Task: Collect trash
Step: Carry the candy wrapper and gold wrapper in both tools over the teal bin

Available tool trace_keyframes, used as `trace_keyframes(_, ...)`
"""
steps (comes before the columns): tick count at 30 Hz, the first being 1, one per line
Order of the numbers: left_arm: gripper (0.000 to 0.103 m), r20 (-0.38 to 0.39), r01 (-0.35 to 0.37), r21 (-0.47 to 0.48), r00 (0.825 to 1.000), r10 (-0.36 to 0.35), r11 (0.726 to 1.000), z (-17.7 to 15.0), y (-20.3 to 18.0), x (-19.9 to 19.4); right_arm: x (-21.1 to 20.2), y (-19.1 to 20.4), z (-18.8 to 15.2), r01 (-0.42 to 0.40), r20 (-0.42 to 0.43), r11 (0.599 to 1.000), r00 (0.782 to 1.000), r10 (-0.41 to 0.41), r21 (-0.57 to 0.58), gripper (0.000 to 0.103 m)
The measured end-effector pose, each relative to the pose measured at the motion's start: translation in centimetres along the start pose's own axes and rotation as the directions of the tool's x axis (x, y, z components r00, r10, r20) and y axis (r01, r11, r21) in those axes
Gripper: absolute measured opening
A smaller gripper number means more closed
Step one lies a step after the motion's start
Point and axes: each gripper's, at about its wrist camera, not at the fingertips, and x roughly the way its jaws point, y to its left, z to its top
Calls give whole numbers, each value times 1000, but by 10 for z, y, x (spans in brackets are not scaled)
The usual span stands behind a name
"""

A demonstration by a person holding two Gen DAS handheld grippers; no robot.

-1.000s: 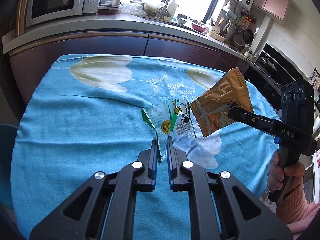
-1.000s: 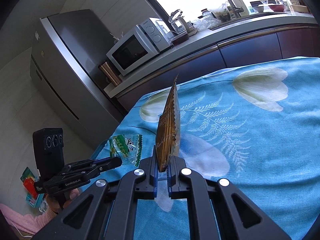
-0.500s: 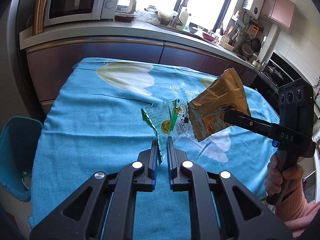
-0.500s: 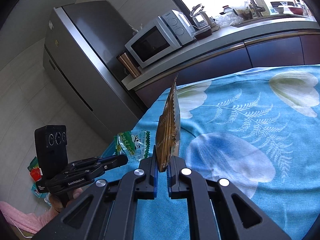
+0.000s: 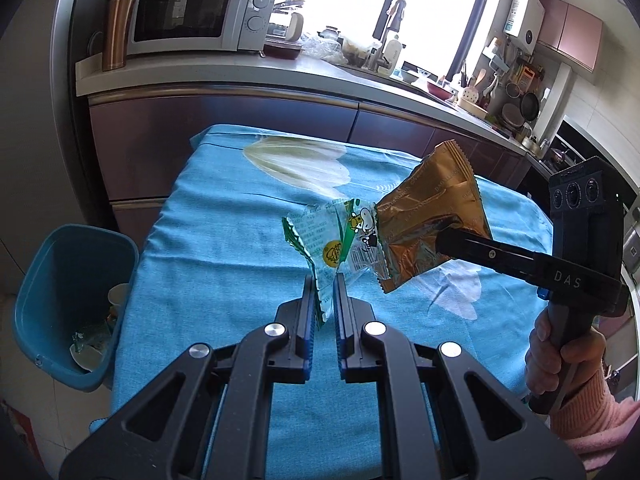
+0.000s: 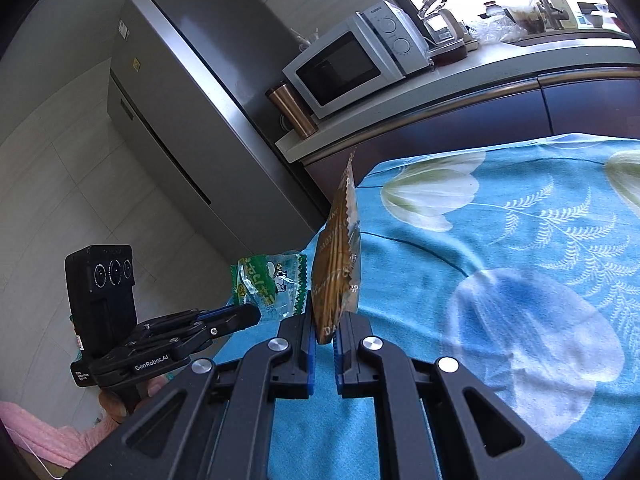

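The table is placed in front of the kitchen counter. On the counter a microwave is set, and a tumbler is placed just left of it. A fridge is found left of the counter. A bin is set on the floor beside the left edge of the table, with some trash inside. Above the table two wrappers are held: the clear wrapper in the left gripper and, just to its right, the foil wrapper in the right gripper.
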Motion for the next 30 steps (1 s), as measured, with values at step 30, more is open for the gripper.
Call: trace_keyframes(30,9,47,-144,-70,988,148,987,-11,64,-45,76,51,9,-144,-118,988,984,136,-58,6)
